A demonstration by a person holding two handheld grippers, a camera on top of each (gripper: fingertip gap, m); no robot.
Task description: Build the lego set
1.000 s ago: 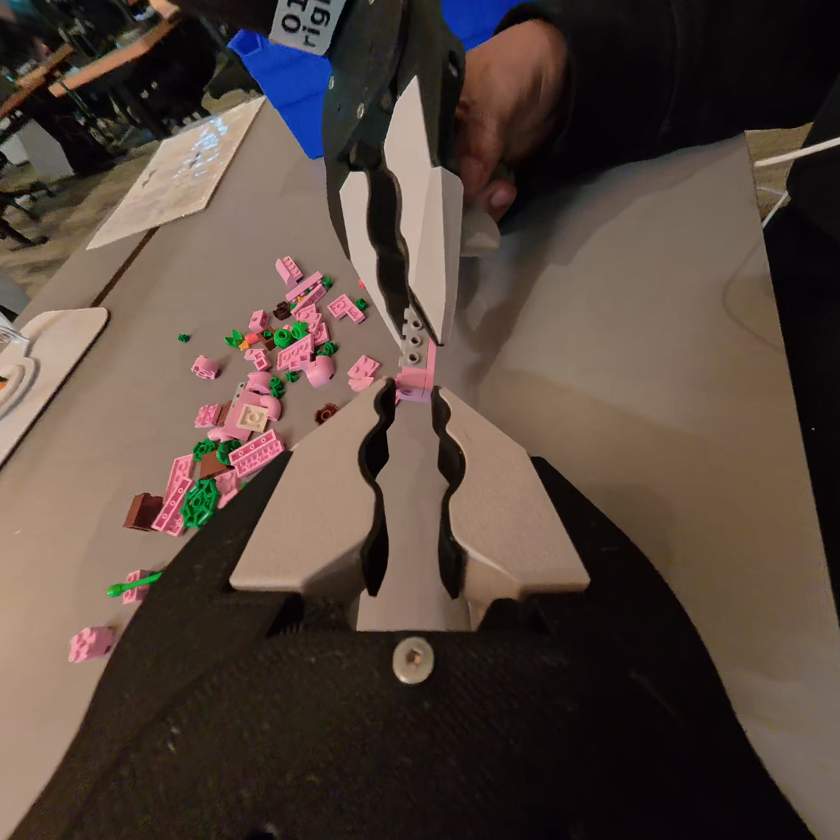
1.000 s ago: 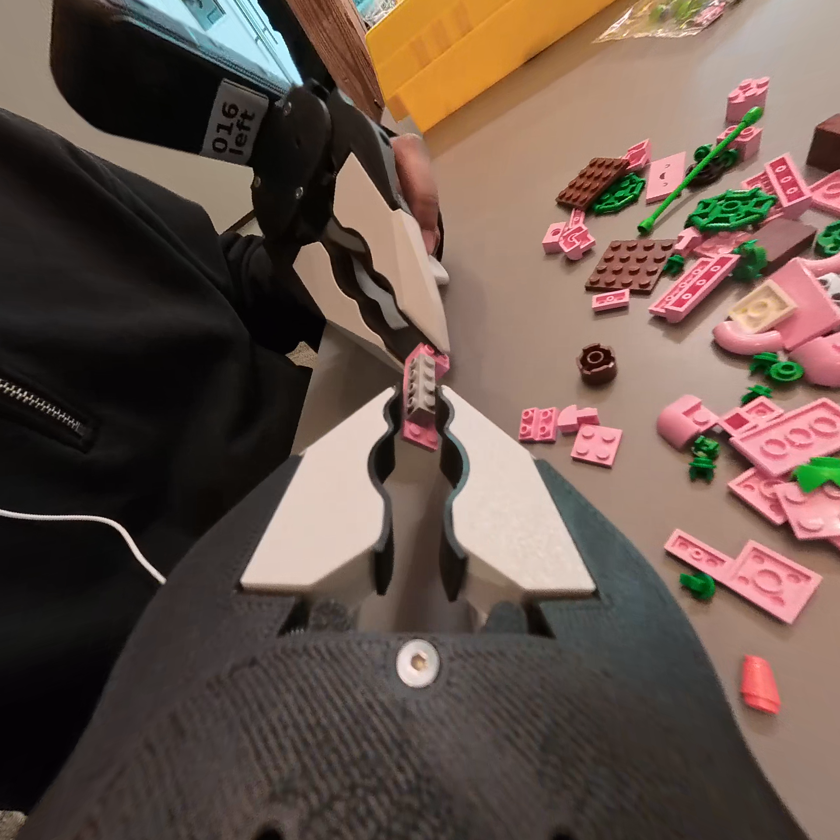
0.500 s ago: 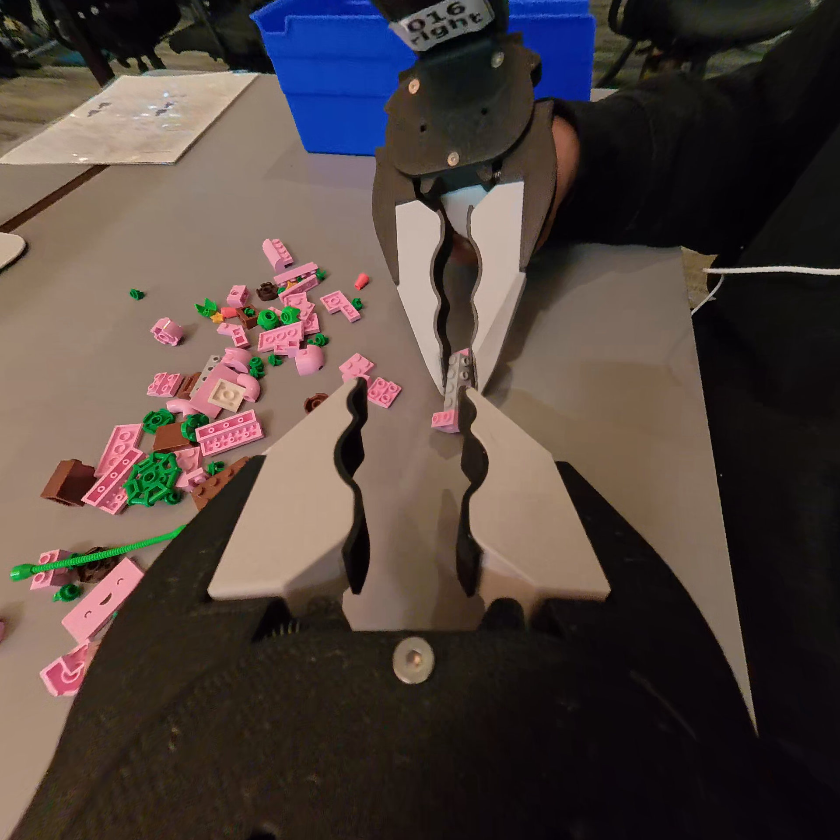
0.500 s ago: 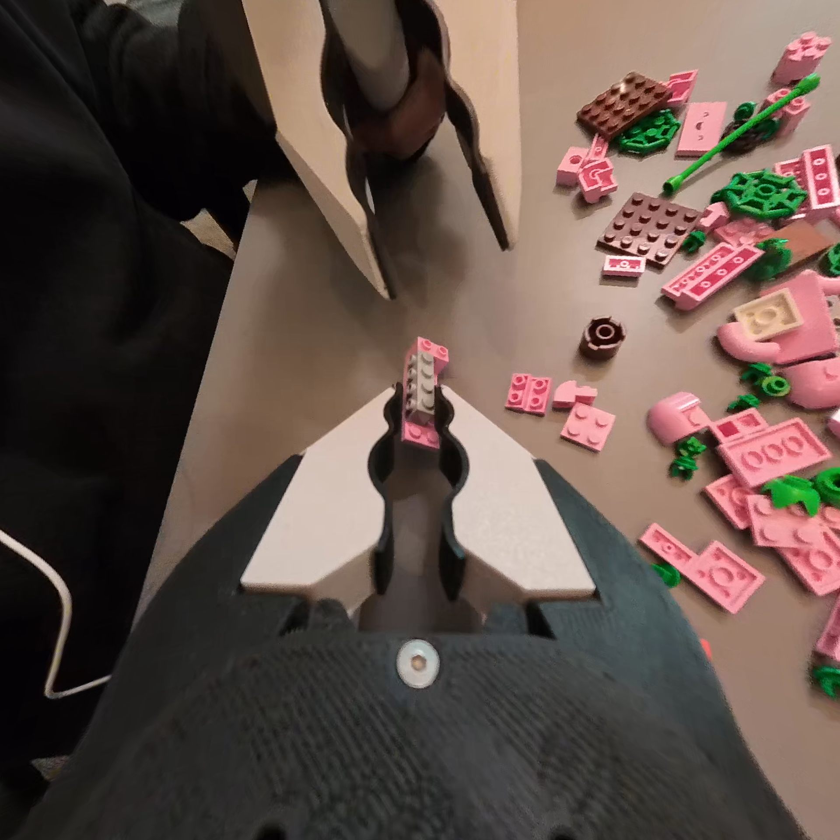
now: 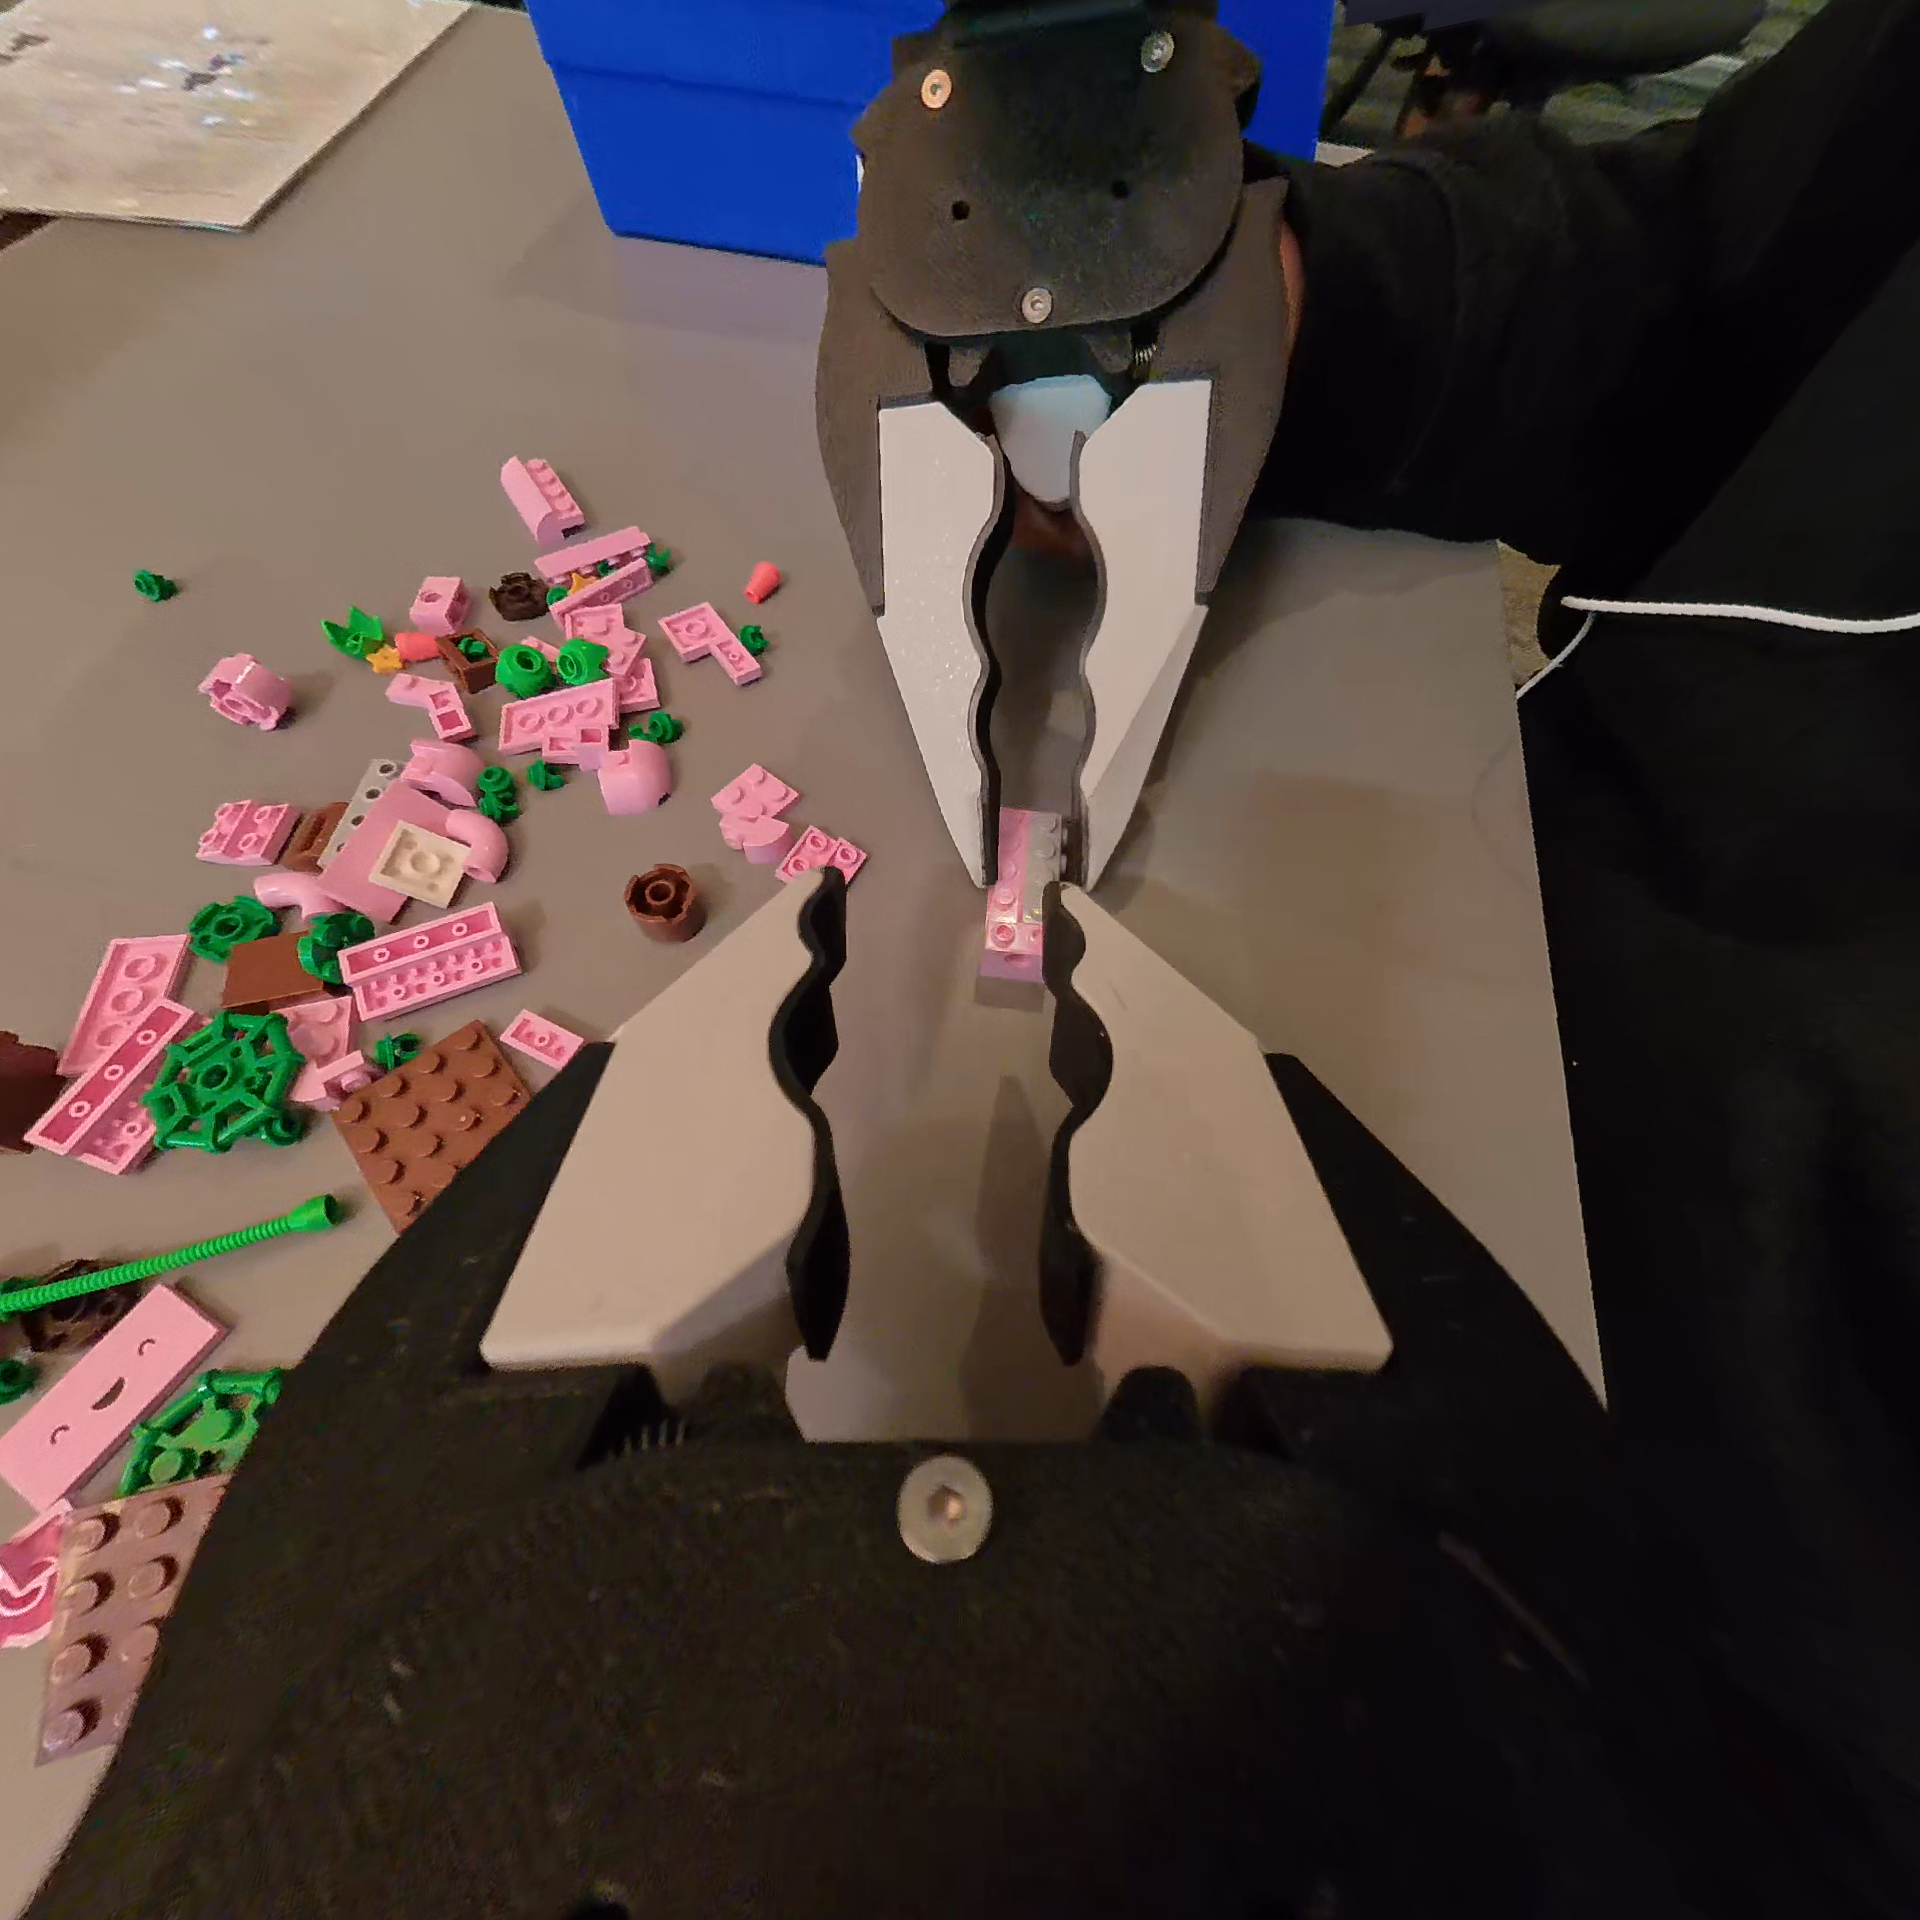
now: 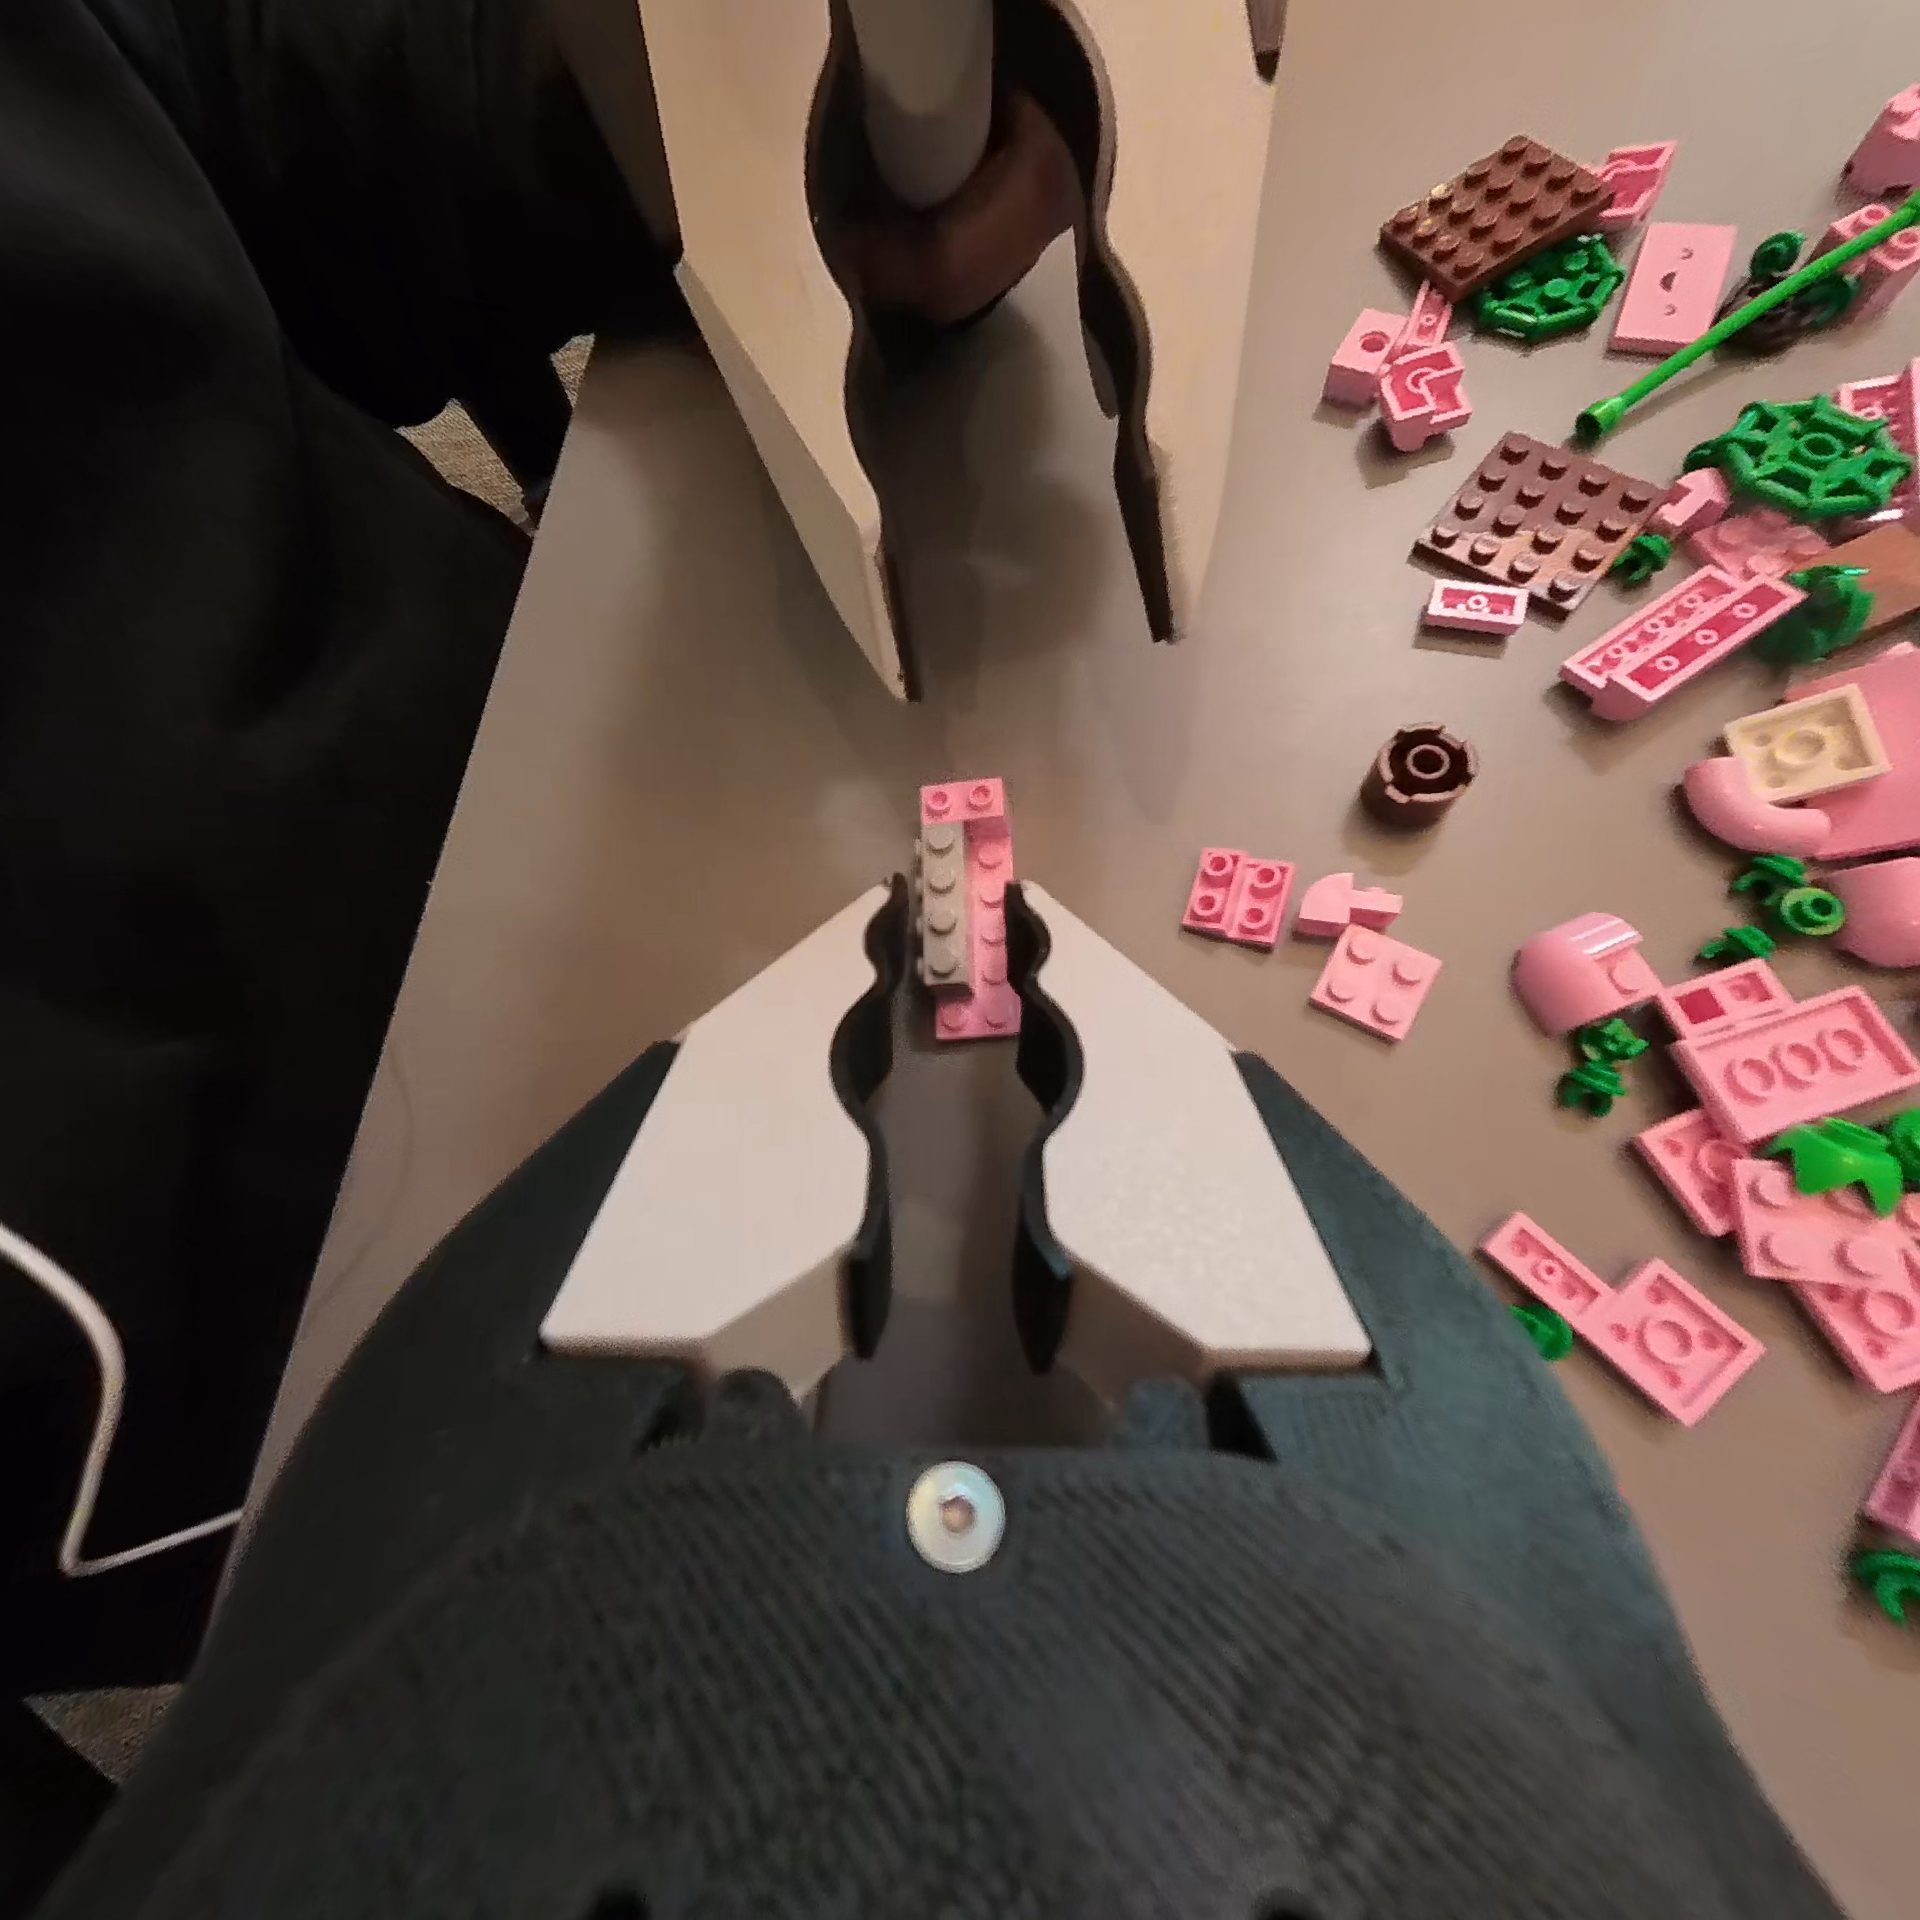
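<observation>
Released since a second ago: left hand-held gripper point(image 5: 940, 894), fingers now spread wide, no longer on the pink-and-grey brick piece point(image 6: 964, 914). Right hand-held gripper point(image 6: 954, 896) clenched on that piece, tips pinching its sides, low over the grey desk point(image 5: 1330, 831). Piece sits between the two grippers' tips. Loose pink, green and brown bricks point(image 5: 436, 831) scattered to one side; blue bin point(image 5: 707, 125) behind.
</observation>
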